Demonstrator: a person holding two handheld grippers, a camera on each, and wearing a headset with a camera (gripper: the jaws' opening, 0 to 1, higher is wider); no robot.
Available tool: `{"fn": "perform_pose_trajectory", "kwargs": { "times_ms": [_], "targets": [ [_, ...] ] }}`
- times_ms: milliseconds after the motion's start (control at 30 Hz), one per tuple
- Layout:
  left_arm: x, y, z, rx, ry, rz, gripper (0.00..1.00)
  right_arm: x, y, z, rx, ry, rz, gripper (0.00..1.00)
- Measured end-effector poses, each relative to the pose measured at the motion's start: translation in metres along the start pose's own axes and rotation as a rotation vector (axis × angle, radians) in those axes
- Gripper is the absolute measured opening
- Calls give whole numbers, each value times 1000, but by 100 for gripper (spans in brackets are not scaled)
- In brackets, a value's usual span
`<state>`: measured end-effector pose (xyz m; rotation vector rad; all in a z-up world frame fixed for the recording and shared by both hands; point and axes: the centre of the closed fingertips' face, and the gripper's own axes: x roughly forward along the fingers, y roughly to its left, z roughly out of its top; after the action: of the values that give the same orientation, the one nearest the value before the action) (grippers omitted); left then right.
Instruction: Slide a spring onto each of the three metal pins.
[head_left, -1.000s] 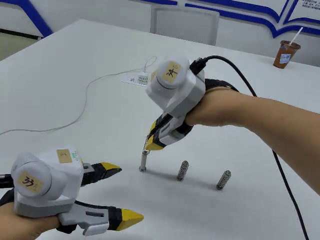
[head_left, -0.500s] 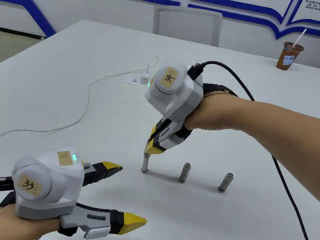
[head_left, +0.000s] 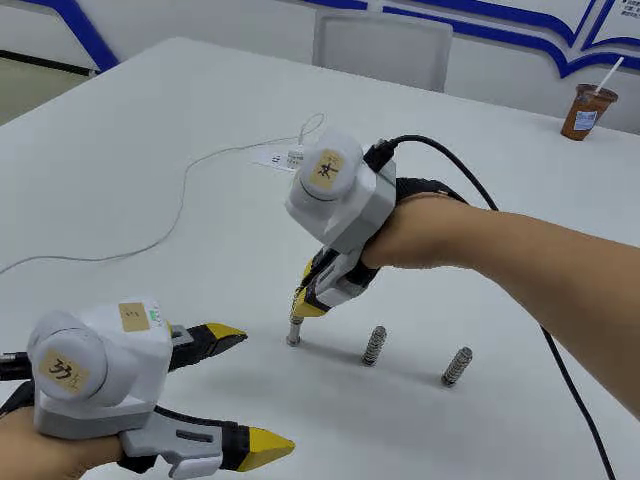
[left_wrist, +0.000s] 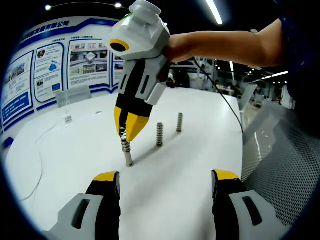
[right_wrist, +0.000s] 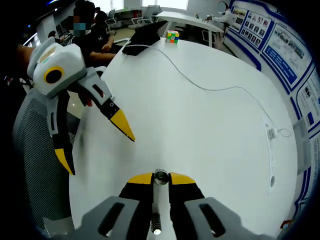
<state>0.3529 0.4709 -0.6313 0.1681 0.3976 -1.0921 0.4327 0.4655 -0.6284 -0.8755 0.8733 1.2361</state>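
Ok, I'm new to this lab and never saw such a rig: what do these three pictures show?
A person holds a hand-held gripper in each hand, each with its own camera. One picture comes from a headset looking down at the white table; the two round ones look along each one's jaws. The right hand-held gripper pinches a spring over the last bare pin. The middle pin and end pin already wear springs. The left hand-held gripper hovers open, holding nothing.

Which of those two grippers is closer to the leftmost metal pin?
Right. The right gripper sits just above the pin, shut on a spring over its top. The left gripper is open, apart from it, nearer the person.
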Motion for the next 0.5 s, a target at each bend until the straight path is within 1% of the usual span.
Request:
{"fn": "perform_pose_trajectory", "kwargs": {
  "times_ms": [133, 500],
  "targets": [
    [-1, 2, -1, -3, 2, 5, 76, 6, 3, -4, 3, 24, 11, 12],
    [-3, 4, -4, -7, 11, 8, 76, 15, 5, -7, 16, 35, 28, 12]
  ]
}}
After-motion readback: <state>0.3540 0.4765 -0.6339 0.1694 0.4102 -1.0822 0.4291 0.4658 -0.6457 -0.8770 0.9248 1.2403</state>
